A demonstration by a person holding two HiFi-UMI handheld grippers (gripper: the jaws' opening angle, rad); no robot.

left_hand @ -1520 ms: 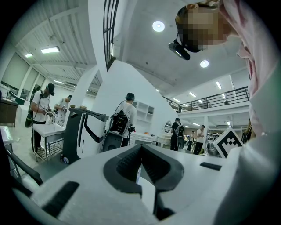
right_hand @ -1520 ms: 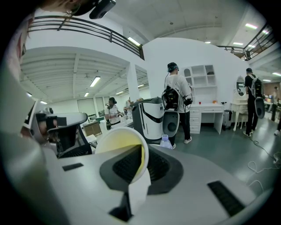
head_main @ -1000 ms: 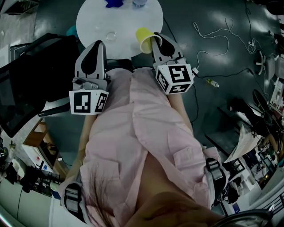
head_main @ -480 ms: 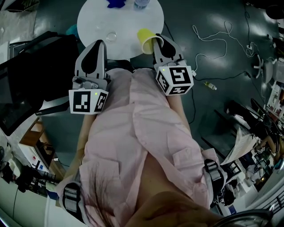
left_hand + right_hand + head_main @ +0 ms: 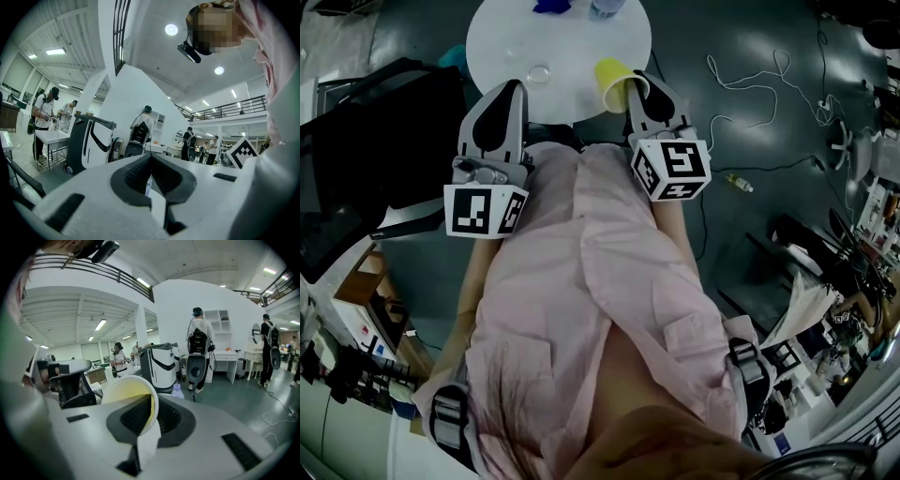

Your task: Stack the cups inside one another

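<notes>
Your right gripper point(image 5: 152, 417) pinches the yellow cup point(image 5: 123, 395) by its rim between the jaws. Your left gripper point(image 5: 150, 169) is pressed together, empty. Next, I judge, nest it in another cup.

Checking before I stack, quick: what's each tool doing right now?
Left tool: closed, nothing in it.
Right tool: closed on the wall of the round yellow cup.

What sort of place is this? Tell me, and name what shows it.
Probably a large open robotics lab or test hall: several people wearing black backpack rigs, a white-and-black floor-standing machine, a railed upper gallery, and loose white cables across the dark floor.
</notes>
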